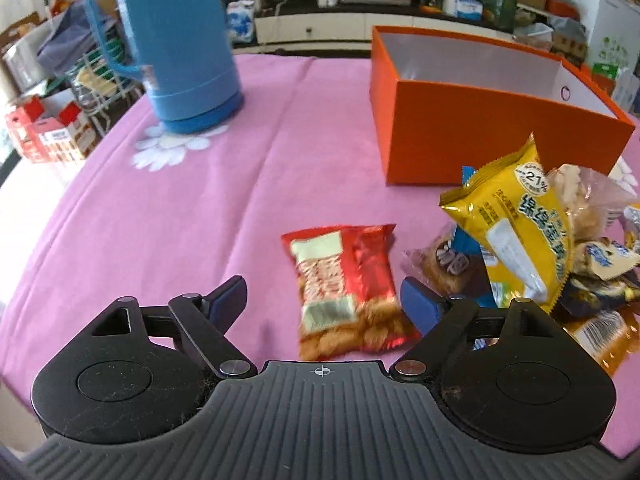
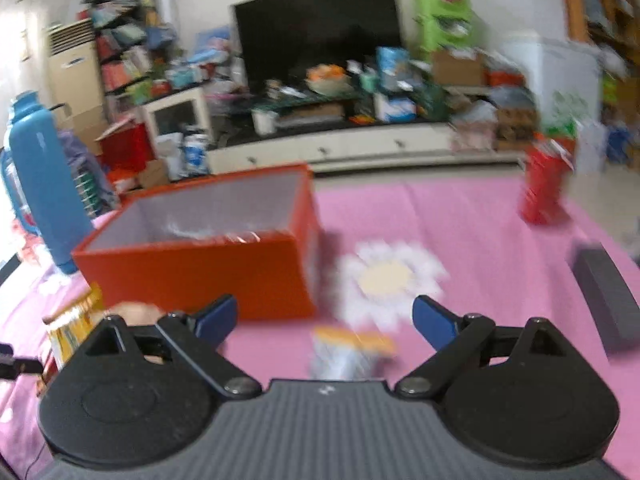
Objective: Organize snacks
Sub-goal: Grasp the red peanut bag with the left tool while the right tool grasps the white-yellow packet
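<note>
A red snack packet [image 1: 346, 290] lies on the pink tablecloth [image 1: 260, 184], between the fingers of my open left gripper [image 1: 322, 300]. To its right is a pile of snacks: a yellow packet [image 1: 520, 232], a clear bag of brown pastry [image 1: 444, 264] and others. The open orange box [image 1: 480, 136] stands behind the pile. In the blurred right wrist view, my right gripper [image 2: 324, 318] is open over a small white and orange packet [image 2: 348, 350]. The orange box [image 2: 208, 260] is ahead to the left, with something pale inside. The yellow packet [image 2: 74, 330] shows at the left.
A tall blue thermos [image 1: 176, 40] stands at the table's back left, also in the right wrist view [image 2: 44, 188]. A red container [image 2: 546, 184] stands at the far right. A dark flat object [image 2: 608, 300] lies at the right edge. Cluttered shelves and a television lie beyond the table.
</note>
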Tool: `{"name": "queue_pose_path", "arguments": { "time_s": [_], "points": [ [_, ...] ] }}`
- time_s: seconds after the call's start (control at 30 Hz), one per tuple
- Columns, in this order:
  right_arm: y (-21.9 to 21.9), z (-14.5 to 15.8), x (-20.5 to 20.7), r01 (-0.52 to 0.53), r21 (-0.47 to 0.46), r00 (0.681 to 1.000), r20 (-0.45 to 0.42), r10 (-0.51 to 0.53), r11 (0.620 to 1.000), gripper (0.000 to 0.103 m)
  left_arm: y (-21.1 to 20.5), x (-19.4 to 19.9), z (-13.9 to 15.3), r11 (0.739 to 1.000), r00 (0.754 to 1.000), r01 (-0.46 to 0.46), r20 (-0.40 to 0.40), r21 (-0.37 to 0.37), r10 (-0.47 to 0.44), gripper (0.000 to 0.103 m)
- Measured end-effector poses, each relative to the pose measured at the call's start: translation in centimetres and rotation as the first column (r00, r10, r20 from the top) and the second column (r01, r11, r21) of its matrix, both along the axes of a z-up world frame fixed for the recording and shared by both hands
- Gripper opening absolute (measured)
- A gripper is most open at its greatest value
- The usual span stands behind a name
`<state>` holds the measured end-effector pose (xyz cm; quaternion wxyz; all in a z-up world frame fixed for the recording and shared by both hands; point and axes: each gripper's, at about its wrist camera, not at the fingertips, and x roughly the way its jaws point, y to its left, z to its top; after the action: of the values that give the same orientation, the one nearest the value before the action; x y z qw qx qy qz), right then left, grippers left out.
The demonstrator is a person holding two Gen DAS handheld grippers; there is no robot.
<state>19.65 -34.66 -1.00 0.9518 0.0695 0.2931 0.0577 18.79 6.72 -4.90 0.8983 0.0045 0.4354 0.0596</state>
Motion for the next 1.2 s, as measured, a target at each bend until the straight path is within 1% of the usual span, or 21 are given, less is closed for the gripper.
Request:
{"name": "queue_pose_path", "arguments": {
  "time_s": [0.07,0.1,0.13,0.17,0.23,0.33,0.5,0.57,0.63,0.67,0.7,0.73,0.77,0.83,0.87,0.9,0.93,0.97,1.03,1.1,1.2],
  "points": [
    [-1.3,-0.9,-1.4,0.050,0.035,0.998,-0.039,-0.049,0.998,0.094,0.0,1.1,-1.0,1.000,1.000,0.009,-0.015,-0.005,-0.009,0.063],
    [-1.8,-1.3,-2.0,0.072,0.045,0.996,-0.057,-0.069,0.996,0.094,0.0,1.4,-1.5,1.000,1.000,0.007,-0.020,-0.004,-0.007,0.060],
    [-2.1,-1.6,-2.4,0.096,0.048,0.993,-0.073,-0.092,0.994,0.094,0.1,1.7,-1.9,1.000,1.000,0.000,-0.026,0.004,0.000,0.050],
    [-2.5,-1.8,-2.7,0.119,0.052,0.990,-0.085,-0.114,0.992,0.094,0.2,1.8,-2.2,1.000,1.000,0.007,-0.025,-0.004,-0.007,0.033],
    [-2.4,-1.9,-3.3,0.140,0.058,0.987,-0.092,-0.134,0.988,0.094,0.7,1.6,-2.2,0.999,1.000,0.009,-0.017,-0.044,-0.010,0.028],
    [-1.7,-2.2,-3.9,0.129,0.050,0.986,-0.116,-0.122,0.990,0.094,1.1,0.1,-2.1,0.999,0.999,0.022,-0.027,-0.047,-0.023,0.026],
    [2.4,-3.3,-4.7,0.004,0.013,0.985,-0.174,-0.001,1.000,0.094,2.5,-4.0,-1.9,0.996,0.999,0.015,-0.042,-0.084,-0.019,0.027],
    [3.9,-3.3,-4.4,-0.038,-0.014,0.986,-0.163,0.035,0.999,0.093,2.8,-4.9,-1.7,0.996,0.999,0.006,-0.044,-0.092,-0.010,0.028],
    [4.2,-3.0,-3.4,0.010,-0.080,0.993,-0.115,-0.020,0.997,0.093,3.3,-4.9,-1.7,0.993,0.999,-0.006,-0.046,-0.121,0.000,0.029],
    [4.1,-3.0,-2.2,0.047,-0.101,0.990,-0.127,-0.060,0.994,0.093,3.5,-4.7,-1.7,0.991,0.999,-0.012,-0.050,-0.134,0.005,0.030],
    [3.8,-3.2,-0.8,0.070,-0.094,0.983,-0.163,-0.084,0.993,0.093,3.6,-4.5,-1.8,0.989,0.998,-0.020,-0.054,-0.143,0.013,0.030],
    [3.6,-3.5,0.5,0.082,-0.064,0.977,-0.191,-0.092,0.995,0.093,3.6,-4.3,-1.8,0.988,0.998,-0.029,-0.058,-0.150,0.021,0.030],
    [3.6,-3.8,1.6,0.083,-0.047,0.976,-0.197,-0.090,0.995,0.093,3.6,-4.1,-1.9,0.987,0.998,-0.037,-0.061,-0.155,0.028,0.030],
    [4.5,-4.5,3.4,0.070,-0.098,0.975,-0.206,-0.089,0.993,0.093,3.6,-3.9,-2.1,0.987,0.997,-0.046,-0.064,-0.155,0.036,0.032],
    [5.0,-5.1,4.1,0.057,-0.125,0.975,-0.208,-0.083,0.991,0.089,3.5,-3.9,-2.1,0.987,0.997,-0.044,-0.064,-0.152,0.034,0.032],
    [5.1,-5.6,4.5,0.054,-0.131,0.972,-0.219,-0.082,0.990,0.084,3.5,-3.9,-2.2,0.988,0.998,-0.040,-0.063,-0.149,0.031,0.033],
    [5.0,-6.2,4.7,0.054,-0.120,0.968,-0.238,-0.082,0.991,0.082,3.5,-3.9,-2.2,0.988,0.998,-0.039,-0.062,-0.146,0.030,0.035],
    [5.0,-6.6,4.6,0.055,-0.113,0.970,-0.230,-0.080,0.992,0.081,3.5,-3.8,-2.3,0.989,0.998,-0.038,-0.061,-0.144,0.030,0.035],
    [5.4,-6.7,4.1,0.047,-0.167,0.976,-0.204,-0.081,0.985,0.074,3.3,-3.7,-2.4,0.992,0.998,-0.030,-0.055,-0.121,0.024,0.036],
    [5.7,-6.3,3.8,0.027,-0.168,0.979,-0.194,-0.060,0.985,0.050,2.8,-3.6,-2.5,0.996,0.999,-0.020,-0.052,-0.089,0.016,0.035],
    [5.7,-6.0,2.5,-0.008,-0.176,0.979,-0.203,-0.029,0.984,0.046,2.6,-3.8,-2.5,0.997,0.999,-0.016,-0.053,-0.080,0.012,0.034]
  ]
}}
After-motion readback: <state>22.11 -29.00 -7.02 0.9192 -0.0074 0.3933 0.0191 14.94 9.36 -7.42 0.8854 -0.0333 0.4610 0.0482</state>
